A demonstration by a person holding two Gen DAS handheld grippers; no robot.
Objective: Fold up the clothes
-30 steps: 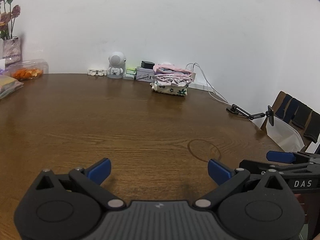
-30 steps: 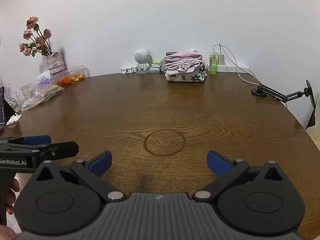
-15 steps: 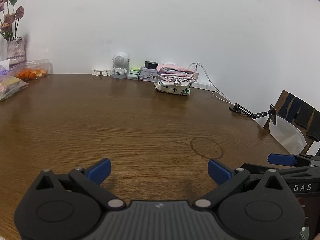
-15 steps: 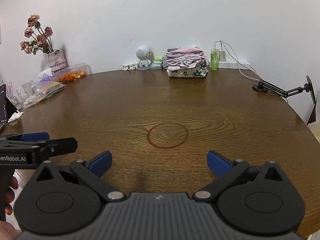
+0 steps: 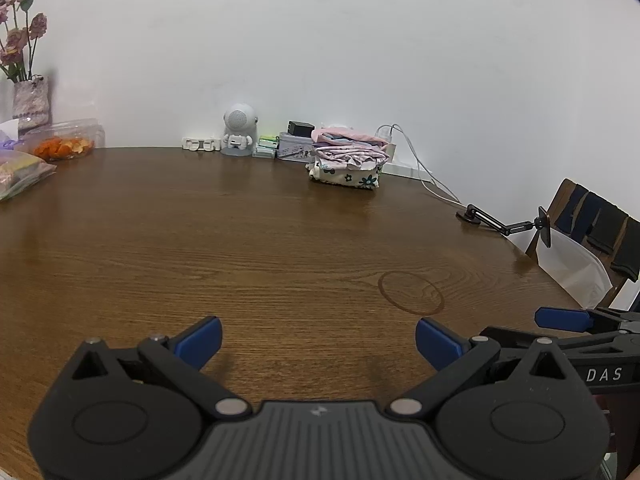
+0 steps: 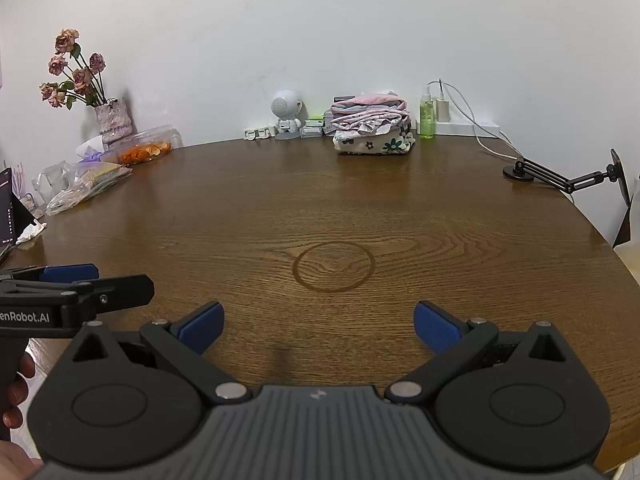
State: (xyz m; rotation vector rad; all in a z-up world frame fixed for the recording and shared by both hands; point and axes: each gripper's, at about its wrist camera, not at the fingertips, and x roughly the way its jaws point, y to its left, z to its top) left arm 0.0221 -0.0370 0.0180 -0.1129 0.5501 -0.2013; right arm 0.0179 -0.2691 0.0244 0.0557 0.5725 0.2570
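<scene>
A stack of folded clothes [image 5: 347, 157], pink on top with a floral piece underneath, sits at the far edge of the round wooden table [image 5: 260, 248]; the same clothes stack [image 6: 372, 128] shows in the right wrist view. My left gripper [image 5: 318, 342] hovers open over the table's near edge, nothing between its blue pads. My right gripper [image 6: 319, 326] is likewise open and empty, beside the left one. Each gripper appears at the side of the other's view. No loose garment lies on the table in front of me.
Along the wall stand a small white robot figure [image 6: 287, 114], a green spray bottle [image 6: 426, 114], a charger with cables [image 6: 472, 120] and small boxes. A black phone-holder arm [image 6: 560, 176] sits right. A flower vase [image 6: 113, 118], snack container [image 6: 142, 152] and bags [image 6: 88, 184] sit left. A chair [image 5: 592, 236] stands right.
Both grippers have drawn back slightly and turned a little; the clothes stack and wall items shift right in the left view. Jaws stay open.
</scene>
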